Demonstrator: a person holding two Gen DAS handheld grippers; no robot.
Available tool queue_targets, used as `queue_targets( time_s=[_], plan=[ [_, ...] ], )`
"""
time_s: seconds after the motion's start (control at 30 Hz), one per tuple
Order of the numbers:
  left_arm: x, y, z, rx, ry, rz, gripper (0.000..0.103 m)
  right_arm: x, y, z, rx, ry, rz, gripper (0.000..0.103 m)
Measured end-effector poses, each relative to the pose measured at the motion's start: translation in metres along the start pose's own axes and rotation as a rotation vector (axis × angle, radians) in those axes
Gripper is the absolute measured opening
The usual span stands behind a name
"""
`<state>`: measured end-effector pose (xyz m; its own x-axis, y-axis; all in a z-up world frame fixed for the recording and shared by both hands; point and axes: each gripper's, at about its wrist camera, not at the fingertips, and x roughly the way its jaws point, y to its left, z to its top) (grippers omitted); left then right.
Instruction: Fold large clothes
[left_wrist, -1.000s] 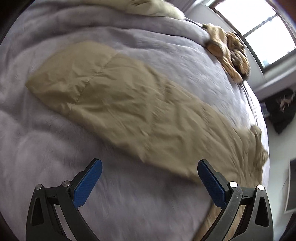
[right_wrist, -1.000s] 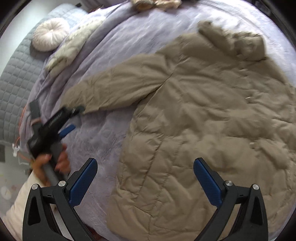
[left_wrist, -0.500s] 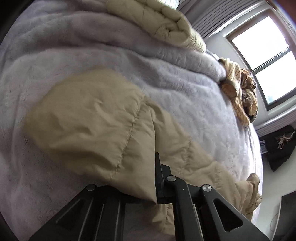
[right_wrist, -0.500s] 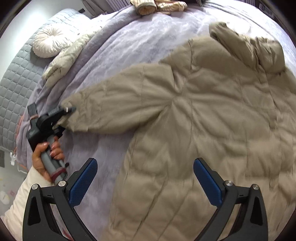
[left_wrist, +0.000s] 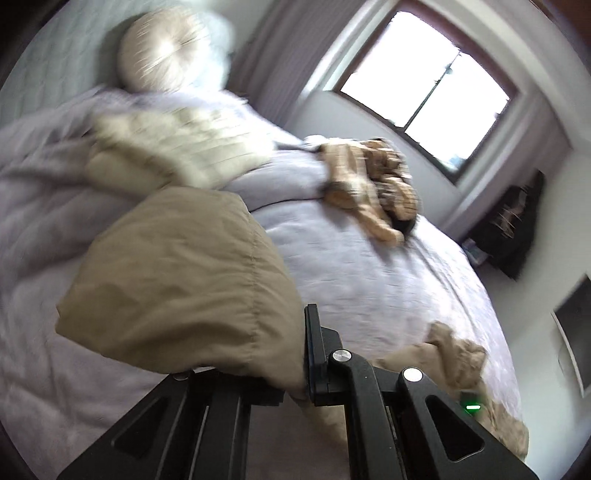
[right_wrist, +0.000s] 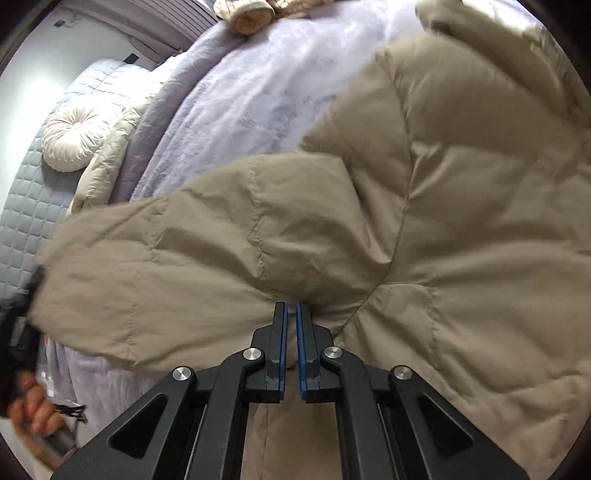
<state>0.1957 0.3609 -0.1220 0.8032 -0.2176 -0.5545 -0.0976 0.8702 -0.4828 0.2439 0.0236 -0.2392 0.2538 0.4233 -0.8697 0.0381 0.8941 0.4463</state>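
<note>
A tan puffer jacket (right_wrist: 461, 221) lies spread on a bed (right_wrist: 251, 85) with a lilac cover. The left gripper (left_wrist: 295, 369) has its jaws clamped on the cuff end of one sleeve (left_wrist: 177, 280), which rises ahead of the jaws, lifted off the bed, probably so it can be folded across the body. The right gripper (right_wrist: 291, 332) has its jaws nearly together, pinching fabric near the underarm just ahead of them, likely to steady the fold line.
</note>
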Motion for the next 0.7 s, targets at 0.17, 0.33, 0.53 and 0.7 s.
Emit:
queue_targets(
  time_s=[0.17,0.33,0.53,0.7],
  plan=[
    [-0.006,-0.085,-0.003,0.139,-0.011,-0.111,0.01,0.025,0.008,-0.004,-0.055,0.046,0.021,0.005],
    [0.012,-0.177,-0.028,0.257,0.046,-0.227,0.009,0.003,-0.005,0.001,-0.014,0.066,0.116,0.005],
    [0.061,-0.284,-0.097,0.385,0.194,-0.307,0.009,-0.091,-0.07,-0.009,0.029,-0.053,0.065,0.005],
    [0.124,-0.348,-0.18,0.544,0.363,-0.244,0.01,-0.156,-0.155,-0.025,0.1,-0.122,-0.093,0.005]
  ],
)
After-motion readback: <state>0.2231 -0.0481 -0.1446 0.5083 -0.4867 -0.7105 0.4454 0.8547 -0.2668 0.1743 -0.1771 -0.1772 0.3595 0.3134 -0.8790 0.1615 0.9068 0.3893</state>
